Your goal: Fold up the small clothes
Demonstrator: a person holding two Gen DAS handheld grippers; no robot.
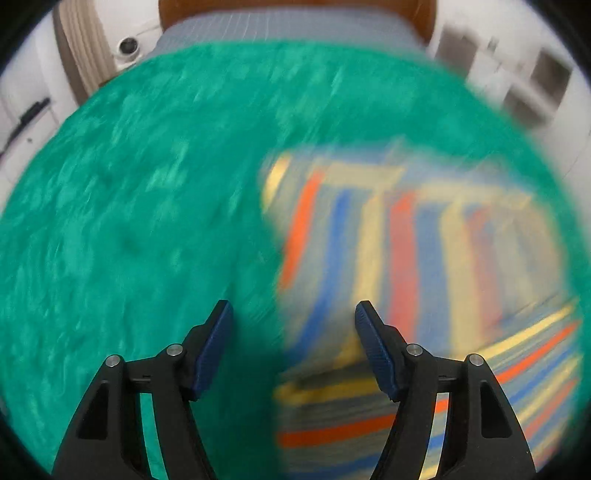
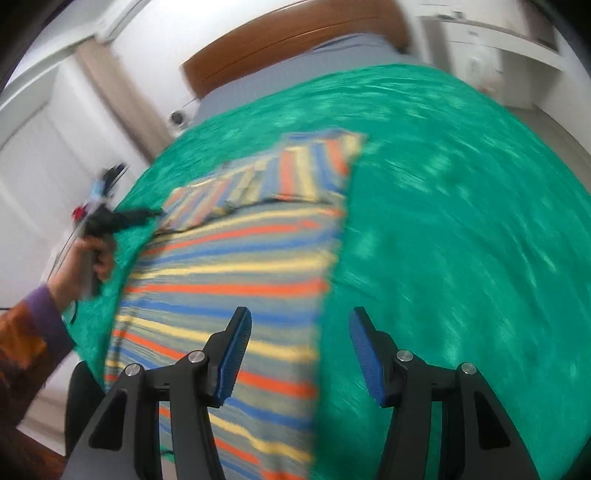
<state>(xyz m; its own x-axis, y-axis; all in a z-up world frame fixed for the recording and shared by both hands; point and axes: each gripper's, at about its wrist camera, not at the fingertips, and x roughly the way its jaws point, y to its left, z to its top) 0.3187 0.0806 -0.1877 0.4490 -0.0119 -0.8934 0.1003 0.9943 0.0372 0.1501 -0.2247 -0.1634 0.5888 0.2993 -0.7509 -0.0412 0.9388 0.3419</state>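
A striped garment [image 2: 236,273] in orange, blue, yellow and grey lies flat on the green blanket [image 2: 461,221], with its far part folded over. It also shows in the left wrist view [image 1: 406,258], blurred by motion. My left gripper [image 1: 293,314] is open and empty above the garment's left edge. My right gripper [image 2: 300,319] is open and empty above the garment's right edge. The left gripper [image 2: 147,214] is also seen in the right wrist view, held in a hand at the garment's far left corner.
The green blanket [image 1: 147,184] covers a bed with a wooden headboard [image 2: 295,40] and grey sheet [image 1: 288,29]. White cupboards [image 2: 55,147] stand to the left, white shelves [image 1: 535,81] to the right. The person's sleeve [image 2: 26,332] is at the left.
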